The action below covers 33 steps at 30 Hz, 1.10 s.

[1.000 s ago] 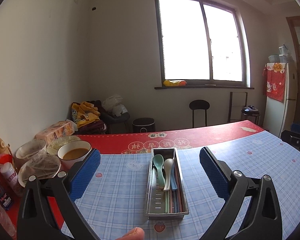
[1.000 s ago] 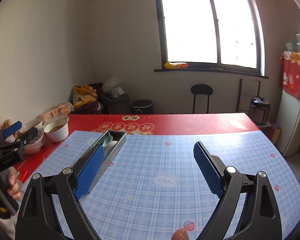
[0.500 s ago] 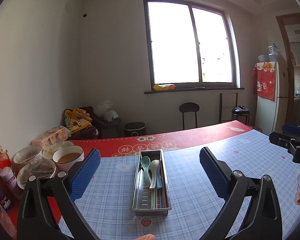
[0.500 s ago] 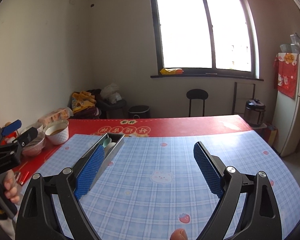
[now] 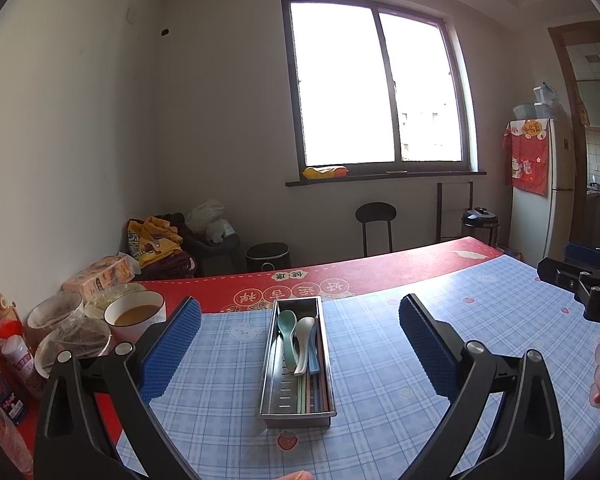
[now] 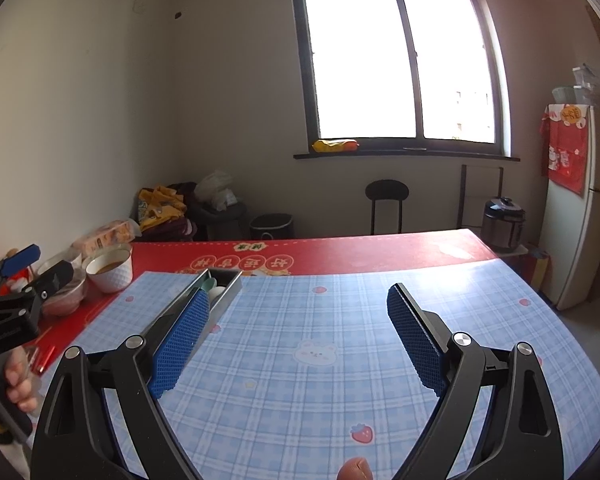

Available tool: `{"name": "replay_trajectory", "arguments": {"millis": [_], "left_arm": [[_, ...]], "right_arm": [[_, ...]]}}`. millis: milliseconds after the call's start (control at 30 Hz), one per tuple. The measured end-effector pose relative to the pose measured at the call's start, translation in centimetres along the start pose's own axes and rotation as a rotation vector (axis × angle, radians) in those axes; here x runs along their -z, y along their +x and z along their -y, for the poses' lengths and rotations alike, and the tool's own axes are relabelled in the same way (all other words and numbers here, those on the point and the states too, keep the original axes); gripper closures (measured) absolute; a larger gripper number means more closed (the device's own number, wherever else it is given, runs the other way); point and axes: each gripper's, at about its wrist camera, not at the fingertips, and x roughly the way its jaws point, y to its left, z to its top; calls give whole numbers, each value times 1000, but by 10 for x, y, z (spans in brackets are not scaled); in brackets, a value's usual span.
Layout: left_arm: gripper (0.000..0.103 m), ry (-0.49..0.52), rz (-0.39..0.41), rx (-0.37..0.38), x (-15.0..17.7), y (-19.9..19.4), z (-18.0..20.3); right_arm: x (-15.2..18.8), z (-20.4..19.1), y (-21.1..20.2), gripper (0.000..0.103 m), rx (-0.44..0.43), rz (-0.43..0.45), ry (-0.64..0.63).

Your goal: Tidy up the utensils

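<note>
A long steel utensil tray [image 5: 274, 364] lies on the blue checked tablecloth [image 5: 384, 364], straight ahead of my left gripper [image 5: 300, 344]. Inside it rest a green spoon [image 5: 287, 326], a white spoon [image 5: 305, 340], a blue spoon and several chopsticks. The left gripper is held above the table, open and empty, with the tray seen between its blue pads. My right gripper [image 6: 294, 338] is open and empty too, over bare cloth; the tray [image 6: 224, 286] shows behind its left pad. Each gripper appears at the edge of the other's view.
Bowls of food [image 5: 134, 316], covered dishes, bottles and a tissue pack crowd the table's left edge on the red cloth [image 5: 380, 276]. A stool, a cooker and a fridge [image 5: 540, 188] stand beyond the table. A person's hand [image 6: 16, 380] holds the left gripper's handle.
Both grippers have pulled back and tilted up slightly, so the tray looks lower and farther from the left one. Both stay open. The tray has not moved.
</note>
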Motion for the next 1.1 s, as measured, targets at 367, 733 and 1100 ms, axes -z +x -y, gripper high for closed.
{"name": "replay_trajectory", "arguments": {"millis": [367,733,1100], "left_arm": [[6,6,15,-3,-2,-7,0],[6,-6,31,-17,-3,-12,-4],[6,11,22,-36,-2,-10,-2]], "right_arm": [[-1,-2,-4,16,0,7,-11],[-2,-4,-5,16,2,6,-16],[-2,-2,-5,16,11,1,-14]]}}
